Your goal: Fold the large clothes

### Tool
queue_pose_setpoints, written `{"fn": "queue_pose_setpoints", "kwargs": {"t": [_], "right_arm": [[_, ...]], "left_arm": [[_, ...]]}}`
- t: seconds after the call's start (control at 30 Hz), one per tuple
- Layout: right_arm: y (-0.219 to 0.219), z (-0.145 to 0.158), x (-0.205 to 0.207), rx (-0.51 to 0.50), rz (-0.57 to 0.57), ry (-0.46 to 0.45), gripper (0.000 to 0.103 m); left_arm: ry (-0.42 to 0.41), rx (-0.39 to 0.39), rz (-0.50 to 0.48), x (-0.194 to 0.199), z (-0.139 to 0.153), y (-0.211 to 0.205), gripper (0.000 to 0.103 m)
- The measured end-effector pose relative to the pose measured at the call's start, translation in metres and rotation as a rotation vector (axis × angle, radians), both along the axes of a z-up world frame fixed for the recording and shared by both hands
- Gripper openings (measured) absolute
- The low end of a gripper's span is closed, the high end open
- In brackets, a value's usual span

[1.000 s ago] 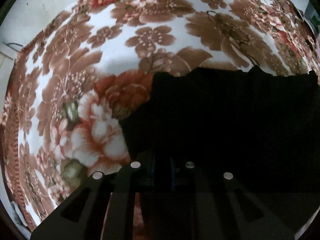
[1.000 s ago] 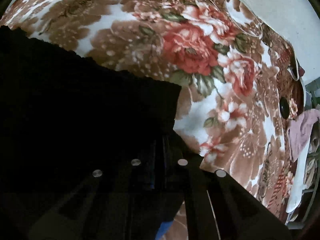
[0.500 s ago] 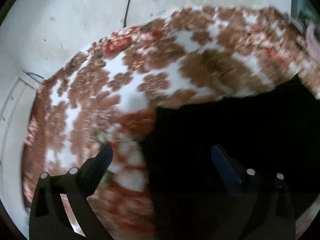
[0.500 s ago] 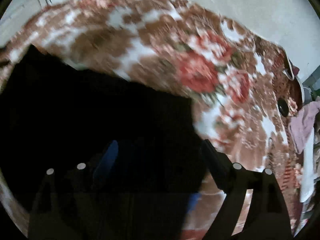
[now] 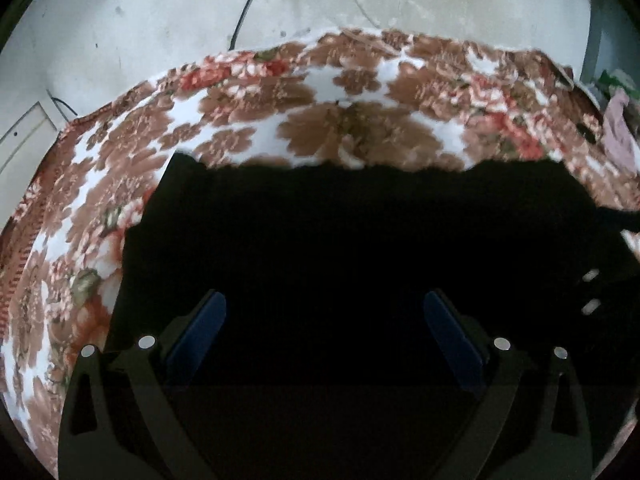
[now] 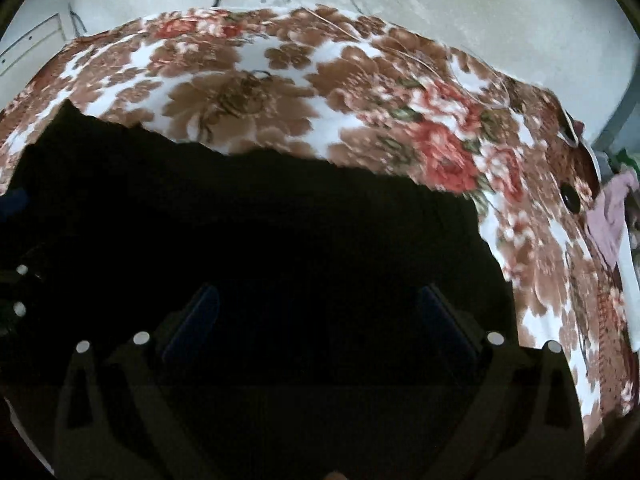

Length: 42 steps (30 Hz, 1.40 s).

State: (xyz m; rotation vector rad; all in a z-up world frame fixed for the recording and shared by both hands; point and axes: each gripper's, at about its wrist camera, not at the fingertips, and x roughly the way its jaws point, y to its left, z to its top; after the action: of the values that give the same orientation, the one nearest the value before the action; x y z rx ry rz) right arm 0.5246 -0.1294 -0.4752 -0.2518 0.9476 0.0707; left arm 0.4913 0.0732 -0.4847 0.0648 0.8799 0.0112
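Note:
A large black garment (image 5: 360, 232) lies flat on a brown and red floral bedspread (image 5: 340, 120); it also shows in the right wrist view (image 6: 260, 232). My left gripper (image 5: 326, 320) is open and empty above the garment's left part. My right gripper (image 6: 318, 316) is open and empty above its right part. The right gripper's body shows at the right edge of the left wrist view (image 5: 600, 292). The garment's far edge runs straight across the spread in both views.
The floral bedspread (image 6: 360, 92) covers a bed against a pale wall (image 5: 160, 20) with a hanging cable (image 5: 244, 12). A pink cloth (image 6: 612, 216) and clutter lie off the bed's right side. A dark round object (image 6: 570, 200) sits near the spread's right edge.
Both grippers were shut on the garment's corners a second ago. They have opened, let go and drawn back and up, so the garment now lies flat.

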Motion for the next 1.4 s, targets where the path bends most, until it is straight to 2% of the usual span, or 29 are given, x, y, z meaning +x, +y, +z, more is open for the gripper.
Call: {"fn": "queue_pose_setpoints", "kwargs": {"t": [0.3, 0.4, 0.47, 0.53, 0.63, 0.67, 0.73, 0.8, 0.93, 1.07, 1.13, 1.17, 1.23, 1.3, 1.4], "right_arm": [[-0.048, -0.013, -0.019, -0.039, -0.015, -0.024, 0.098], [-0.064, -0.016, -0.021, -0.045, -0.044, -0.023, 0.098], [-0.084, -0.018, -0.020, -0.039, -0.101, -0.008, 0.098], [-0.112, -0.020, -0.019, 0.016, -0.136, 0.018, 0.098], [-0.126, -0.018, -0.022, -0.008, -0.119, 0.010, 0.098], [-0.130, -0.015, -0.025, -0.050, -0.132, -0.006, 0.098], [-0.135, -0.006, -0.027, -0.056, -0.153, -0.010, 0.098], [-0.131, 0.007, -0.028, -0.023, -0.143, -0.031, 0.098], [-0.099, 0.030, -0.011, 0.076, -0.117, -0.080, 0.098], [-0.049, 0.032, 0.028, 0.123, -0.111, -0.085, 0.098], [-0.029, 0.021, 0.046, 0.072, -0.106, -0.066, 0.098], [-0.025, 0.014, 0.053, 0.043, -0.103, -0.043, 0.098], [-0.027, 0.003, 0.061, 0.041, -0.094, -0.004, 0.098], [-0.034, -0.002, 0.059, 0.032, -0.068, -0.005, 0.098], [-0.039, -0.007, 0.048, -0.063, 0.001, -0.052, 0.098]], "left_arm": [[0.018, 0.105, 0.048, -0.023, -0.019, 0.063, 0.099], [0.036, 0.088, 0.087, -0.026, -0.024, 0.086, 0.099], [0.044, 0.068, 0.101, -0.028, -0.026, 0.095, 0.099], [0.048, 0.066, 0.106, -0.030, -0.027, 0.100, 0.099], [0.063, 0.060, 0.126, -0.030, -0.027, 0.110, 0.099], [0.068, 0.054, 0.146, -0.030, -0.024, 0.115, 0.099], [0.060, 0.060, 0.145, -0.031, -0.014, 0.115, 0.098], [0.023, 0.054, 0.103, -0.031, 0.005, 0.107, 0.097], [-0.055, -0.066, 0.052, -0.012, 0.040, 0.077, 0.097], [-0.051, -0.140, 0.004, 0.032, 0.039, 0.033, 0.097], [-0.012, -0.161, -0.018, 0.052, 0.026, 0.016, 0.097], [0.016, -0.142, -0.020, 0.059, 0.017, 0.010, 0.097], [0.106, -0.046, -0.031, 0.074, -0.008, 0.001, 0.098], [0.099, -0.012, -0.023, 0.073, -0.017, 0.010, 0.099], [0.101, 0.014, 0.022, 0.067, -0.021, 0.040, 0.099]]}}
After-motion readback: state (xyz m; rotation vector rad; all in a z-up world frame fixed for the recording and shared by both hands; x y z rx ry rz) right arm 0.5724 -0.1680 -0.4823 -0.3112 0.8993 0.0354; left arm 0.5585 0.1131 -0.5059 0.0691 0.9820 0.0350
